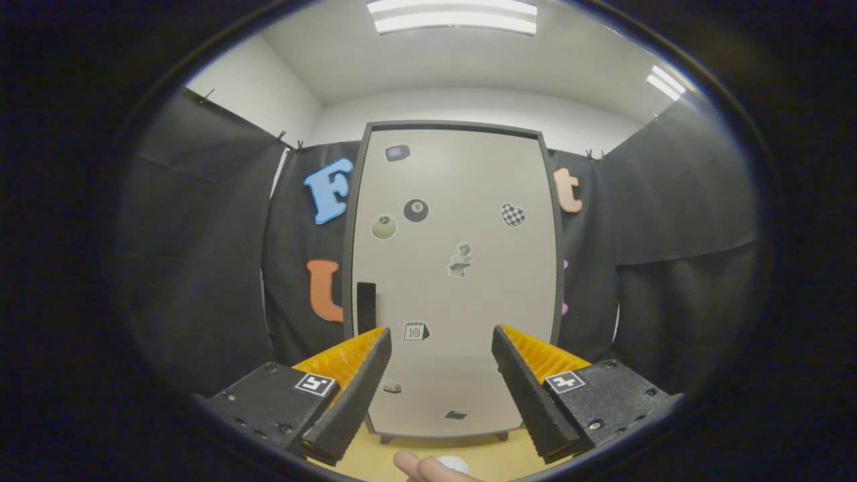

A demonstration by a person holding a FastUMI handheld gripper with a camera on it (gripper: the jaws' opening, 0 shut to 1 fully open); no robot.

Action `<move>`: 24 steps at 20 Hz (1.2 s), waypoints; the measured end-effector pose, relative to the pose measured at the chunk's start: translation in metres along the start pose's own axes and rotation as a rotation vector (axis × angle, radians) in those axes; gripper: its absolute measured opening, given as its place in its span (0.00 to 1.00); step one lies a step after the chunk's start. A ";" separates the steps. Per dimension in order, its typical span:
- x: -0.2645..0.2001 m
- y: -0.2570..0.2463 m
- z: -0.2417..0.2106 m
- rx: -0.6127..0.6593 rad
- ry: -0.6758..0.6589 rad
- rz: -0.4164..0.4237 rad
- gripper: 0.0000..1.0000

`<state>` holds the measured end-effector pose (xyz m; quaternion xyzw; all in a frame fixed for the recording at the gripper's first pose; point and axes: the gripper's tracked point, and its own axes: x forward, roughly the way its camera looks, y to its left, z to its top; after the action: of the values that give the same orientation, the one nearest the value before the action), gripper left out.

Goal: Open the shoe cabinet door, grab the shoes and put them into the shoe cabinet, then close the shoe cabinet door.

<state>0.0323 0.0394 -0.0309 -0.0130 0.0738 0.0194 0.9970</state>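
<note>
- The black cloth wall [201,254] hangs to the left of the cabinet and runs on behind it, so the cabinet stands out plainly against a dark backdrop.
- The dark handle [365,306] sits low on the left edge of the door, just beyond the tip of the left finger [355,388]; judging by that, the door most likely hinges on the right, and the pull has to begin at this left edge.
- The shoe cabinet [455,281] stands upright straight ahead of the gripper [442,351], with its pale door [469,201] flat and closed; the first step, opening it, is not yet done.
- Small stickers [416,210] are scattered over the door; they look like mere decoration and play no part in the job.
- The gripper points square at the door, its fingers spread wide with nothing between them and touching nothing; the door shows through the gap, some way beyond the tips.
- A fingertip [422,467] of the person shows below the gripper, next to a small white object [454,463] too cut off to identify, over the wooden floor [495,455].
- The right finger [522,388] lines up with the lower right part of the door, well apart from the handle, so the gripper probably needs to shift left before closing on it.
- No shoes can be made out from here.
</note>
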 end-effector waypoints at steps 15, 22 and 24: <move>0.151 0.089 -0.045 0.044 0.142 0.084 0.99; 0.174 0.091 -0.046 0.111 0.170 0.021 0.77; 0.174 0.102 -0.046 0.113 0.175 0.042 0.71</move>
<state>0.1934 0.1459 -0.1044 0.0430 0.1620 0.0348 0.9852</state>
